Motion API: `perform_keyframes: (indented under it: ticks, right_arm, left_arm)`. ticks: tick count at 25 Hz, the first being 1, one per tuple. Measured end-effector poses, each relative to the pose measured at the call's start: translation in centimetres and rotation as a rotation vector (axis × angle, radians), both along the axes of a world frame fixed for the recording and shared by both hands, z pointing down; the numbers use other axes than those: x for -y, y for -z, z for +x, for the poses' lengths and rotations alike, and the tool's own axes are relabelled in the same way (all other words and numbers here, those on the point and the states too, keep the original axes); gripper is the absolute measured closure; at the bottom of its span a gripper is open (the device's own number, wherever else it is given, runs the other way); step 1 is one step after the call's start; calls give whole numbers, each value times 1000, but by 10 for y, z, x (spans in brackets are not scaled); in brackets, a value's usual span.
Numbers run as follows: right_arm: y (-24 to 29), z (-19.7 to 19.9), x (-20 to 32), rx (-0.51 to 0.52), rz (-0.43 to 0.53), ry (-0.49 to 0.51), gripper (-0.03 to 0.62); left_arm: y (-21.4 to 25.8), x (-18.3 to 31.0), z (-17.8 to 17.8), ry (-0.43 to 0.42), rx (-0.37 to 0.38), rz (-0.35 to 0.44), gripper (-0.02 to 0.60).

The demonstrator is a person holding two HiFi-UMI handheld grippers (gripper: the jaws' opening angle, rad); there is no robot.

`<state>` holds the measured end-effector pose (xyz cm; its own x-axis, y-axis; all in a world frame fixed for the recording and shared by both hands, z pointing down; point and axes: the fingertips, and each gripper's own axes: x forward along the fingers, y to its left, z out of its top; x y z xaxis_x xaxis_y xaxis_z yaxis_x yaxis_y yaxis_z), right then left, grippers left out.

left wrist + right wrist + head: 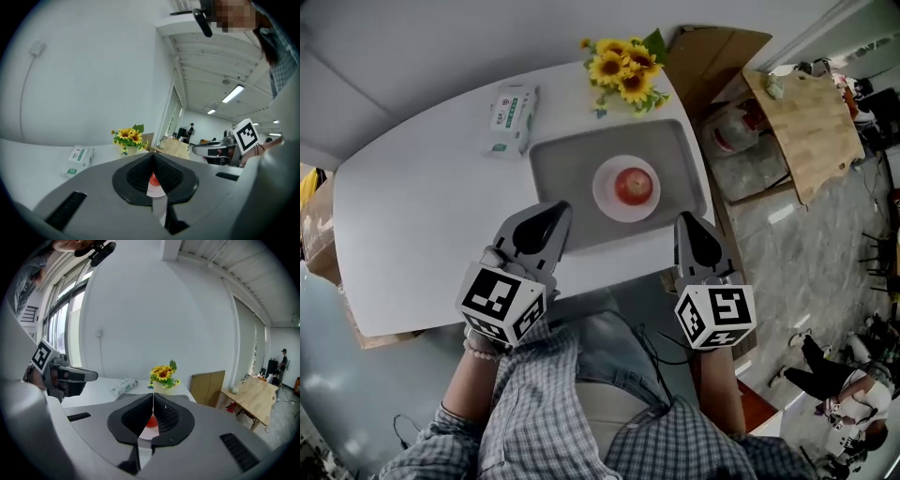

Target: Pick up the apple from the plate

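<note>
A red apple (633,185) sits on a small white plate (607,199), which rests on a grey tray (559,167) on the white table. My left gripper (556,210) is at the tray's near left edge, jaws shut, holding nothing. My right gripper (685,221) hovers at the tray's near right corner, also shut and holding nothing. Both stand short of the plate. In the left gripper view only a sliver of the apple (153,178) shows past the closed jaws; the right gripper view shows the apple (150,421) the same way.
A vase of sunflowers (625,67) stands beyond the tray at the table's far edge. A pack of wipes (513,114) lies at the far left of the tray. A wooden table (806,122) and cardboard (705,56) stand to the right, off the table.
</note>
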<state>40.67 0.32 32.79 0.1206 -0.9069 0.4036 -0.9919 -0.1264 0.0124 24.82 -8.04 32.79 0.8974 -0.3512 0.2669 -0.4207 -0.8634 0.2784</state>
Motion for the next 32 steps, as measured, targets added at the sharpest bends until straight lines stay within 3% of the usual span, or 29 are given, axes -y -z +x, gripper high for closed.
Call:
perform_keyframes:
  ticks: [11,16,19,21,27,32]
  right_arm:
    - [-84,50,46,85,-195,101,571]
    - [-118,59,58,125,-284,120,568]
    - [-136,59,62,161,-340,143,555]
    - [-147,57,64,200,-374,153,497]
    - [-176,58,64,283,-490,161,493]
    - [-187,58,63,308,-533,184,494]
  left_arm:
    - [-62,26,44,119,43,-216,572]
    - [-95,38,54,159,120,-271,569]
    - [-116,37,58,152,164,-317,502]
    - [-130,36,59,156,200,-343,497]
    - [-161,32,62,182,283,-402,497]
    - [-174,29,67,191,341,-426,497]
